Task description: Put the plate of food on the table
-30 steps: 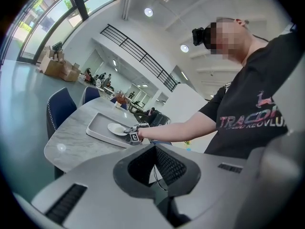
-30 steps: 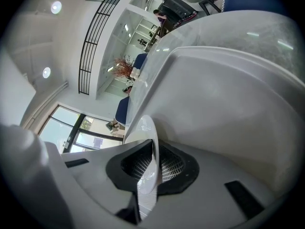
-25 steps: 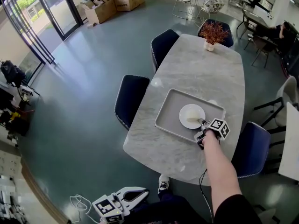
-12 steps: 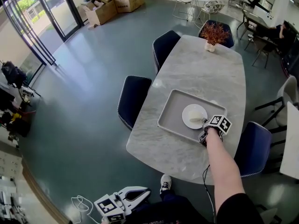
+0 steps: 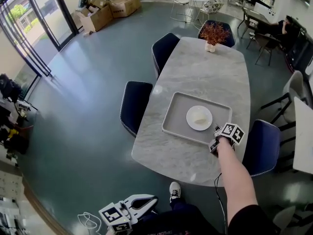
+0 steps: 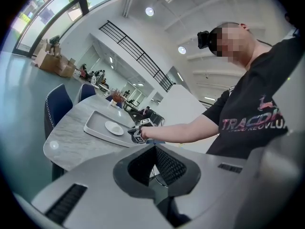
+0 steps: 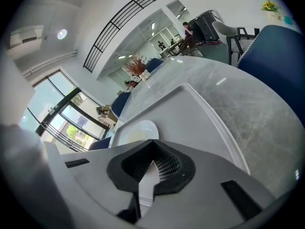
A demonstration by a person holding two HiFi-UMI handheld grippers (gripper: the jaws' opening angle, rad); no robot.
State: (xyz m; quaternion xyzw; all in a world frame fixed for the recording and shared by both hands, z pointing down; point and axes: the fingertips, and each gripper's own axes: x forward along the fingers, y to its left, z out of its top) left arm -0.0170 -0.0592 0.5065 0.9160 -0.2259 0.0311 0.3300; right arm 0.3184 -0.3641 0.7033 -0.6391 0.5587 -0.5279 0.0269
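Note:
A white plate [image 5: 199, 117] with a pale bit of food lies in a grey tray [image 5: 173, 119] on the marble table [image 5: 210, 72]. My right gripper [image 5: 215, 130] is over the tray's near right corner, just short of the plate's rim. In the right gripper view the plate [image 7: 133, 130] lies ahead and slightly left of the gripper [image 7: 152, 151]. Its jaws stand a narrow gap apart, with pale tray [image 7: 200, 113] showing through. My left gripper [image 5: 150, 204] hangs low by my side, off the table, jaws together and holding nothing [image 6: 155, 163].
Dark blue chairs [image 5: 137, 102] [image 5: 164, 48] stand along the table's left side, and another [image 5: 261, 148] is at its near right. A potted red plant [image 5: 212, 33] sits at the far end. Cardboard boxes [image 5: 110, 6] lie by the glass doors.
My right gripper has drawn back a little from the plate's rim toward the tray's near right corner. The plate stays where it was in the tray. The left gripper has not moved.

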